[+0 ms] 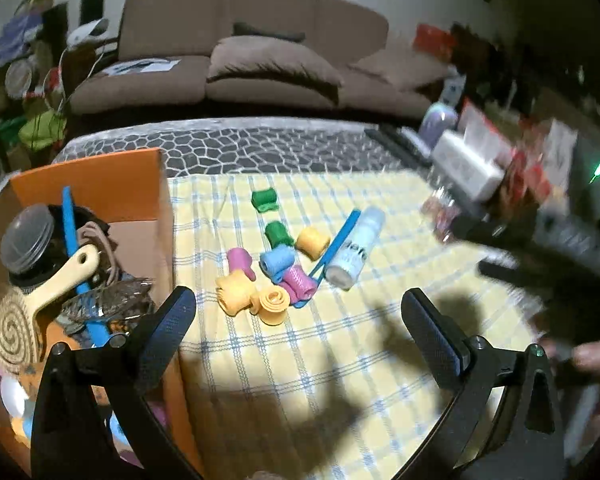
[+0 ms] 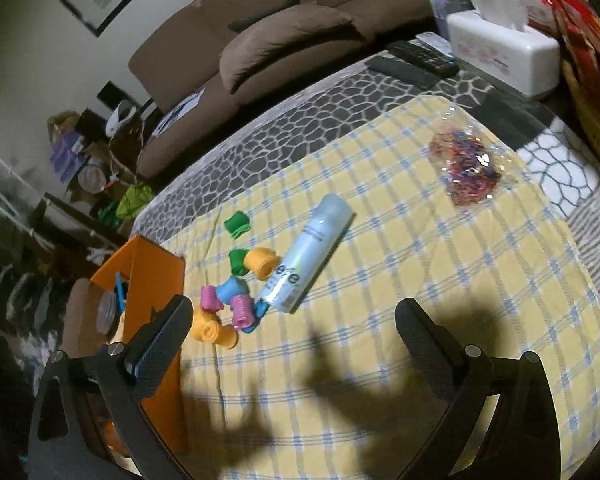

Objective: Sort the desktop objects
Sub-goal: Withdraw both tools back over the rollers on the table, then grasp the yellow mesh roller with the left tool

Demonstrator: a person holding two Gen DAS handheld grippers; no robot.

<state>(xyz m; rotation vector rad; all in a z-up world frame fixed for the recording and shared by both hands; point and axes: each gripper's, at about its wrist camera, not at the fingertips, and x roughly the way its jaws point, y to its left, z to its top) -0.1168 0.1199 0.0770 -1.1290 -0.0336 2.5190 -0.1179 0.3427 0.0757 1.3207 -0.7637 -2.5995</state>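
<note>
Several coloured hair rollers [image 1: 276,264] lie in a heap on the yellow checked cloth [image 1: 340,360], with a pale spray bottle [image 1: 354,252] and a blue comb [image 1: 332,252] beside them. The rollers [image 2: 236,296] and the bottle [image 2: 312,252] also show in the right wrist view. An orange box [image 1: 100,188] on the left holds a brush, a jar and other items; it also shows in the right wrist view [image 2: 156,264]. My left gripper [image 1: 300,312] is open and empty, near the heap. My right gripper [image 2: 296,328] is open and empty above the cloth [image 2: 420,280], and appears blurred at the right of the left wrist view [image 1: 540,248].
A clear bag of small coloured bits [image 2: 466,164] lies at the cloth's far right. A white tissue box [image 2: 504,52] and remote controls [image 2: 416,62] sit at the table's back. A brown sofa [image 1: 256,56] stands behind the table.
</note>
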